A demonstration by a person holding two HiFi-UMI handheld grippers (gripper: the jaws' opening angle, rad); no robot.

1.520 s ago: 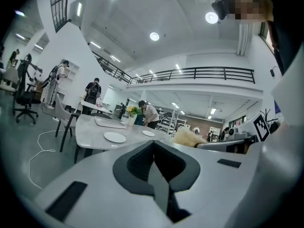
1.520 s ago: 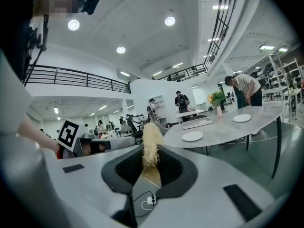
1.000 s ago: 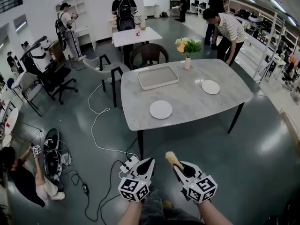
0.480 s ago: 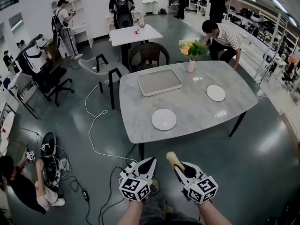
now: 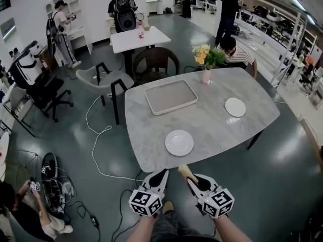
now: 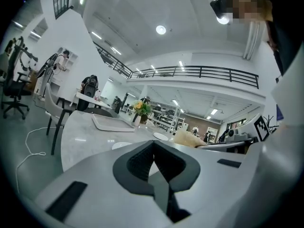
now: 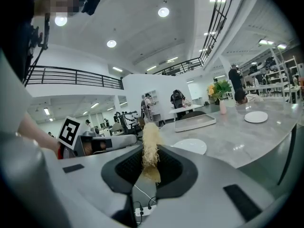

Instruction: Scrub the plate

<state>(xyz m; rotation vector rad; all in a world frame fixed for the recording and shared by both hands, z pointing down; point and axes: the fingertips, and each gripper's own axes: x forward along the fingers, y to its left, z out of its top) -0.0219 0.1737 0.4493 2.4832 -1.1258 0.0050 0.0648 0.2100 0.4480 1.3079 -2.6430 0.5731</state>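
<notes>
I have both grippers side by side at the bottom centre of the head view, over the floor just short of the table (image 5: 217, 130). My left gripper (image 5: 160, 174) is clenched on nothing: its own view shows the dark pads (image 6: 140, 161) meeting with no object between them. My right gripper (image 5: 189, 177) is clamped on a straw-coloured scrubber (image 5: 184, 171), and in the right gripper view its fibrous tuft stands up past the jaw tips.

The plate (image 5: 179, 142) lies flat near the table's front edge, just above the grippers in the frame and touched by neither. A second plate (image 5: 235, 107) sits well apart at the right side of the table. A shallow tray (image 5: 171, 96) lies in the upper middle of the tabletop. A vase of flowers (image 5: 206, 59) stands at the far edge. Behind it, upper right, a person (image 5: 237, 52) in a striped shirt bends low. Cables (image 5: 96, 135) trail across the floor at the left.
</notes>
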